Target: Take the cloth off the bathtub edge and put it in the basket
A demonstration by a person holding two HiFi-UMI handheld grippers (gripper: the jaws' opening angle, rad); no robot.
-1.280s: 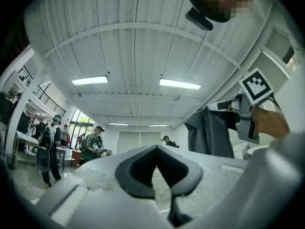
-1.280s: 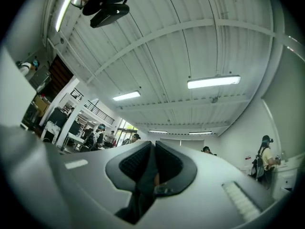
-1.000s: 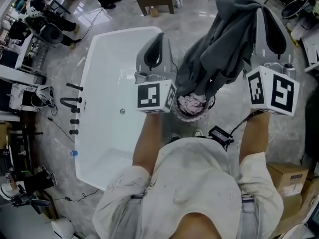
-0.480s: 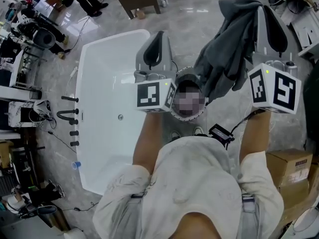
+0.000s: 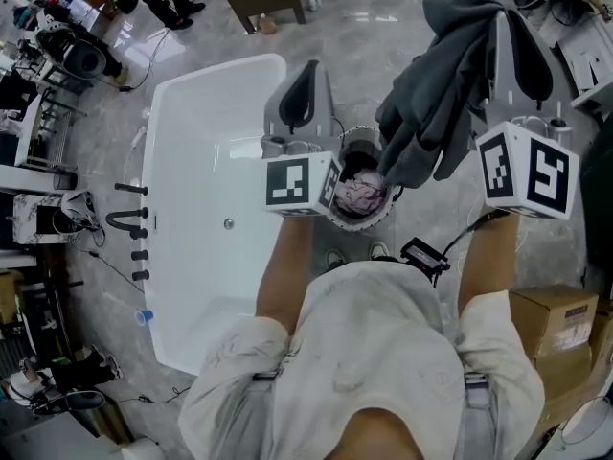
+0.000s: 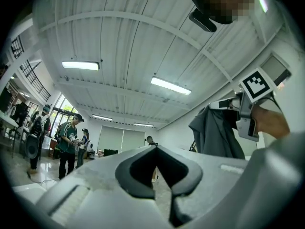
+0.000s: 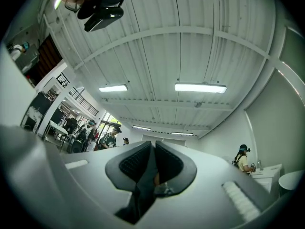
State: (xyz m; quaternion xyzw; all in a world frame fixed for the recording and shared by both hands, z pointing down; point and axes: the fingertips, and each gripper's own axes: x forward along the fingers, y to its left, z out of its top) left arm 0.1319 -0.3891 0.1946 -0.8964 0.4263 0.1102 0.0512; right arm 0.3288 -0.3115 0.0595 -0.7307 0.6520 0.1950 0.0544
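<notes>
Cloth (image 5: 448,84) off bathtub (image 5: 196,151), pinched in closed right gripper (image 5: 512,22), dangling above basket (image 5: 374,222); drop pending. Left gripper (image 5: 305,77) closed, empty.

Right gripper (image 7: 153,147) pinching grey cloth (image 7: 142,194), ceiling (image 7: 190,46) beyond.

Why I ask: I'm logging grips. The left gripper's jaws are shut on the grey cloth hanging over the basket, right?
Wrong gripper: it is the right gripper whose jaws are shut on the grey cloth hanging over the basket. The right gripper view shows the cloth pinched between them.
</notes>
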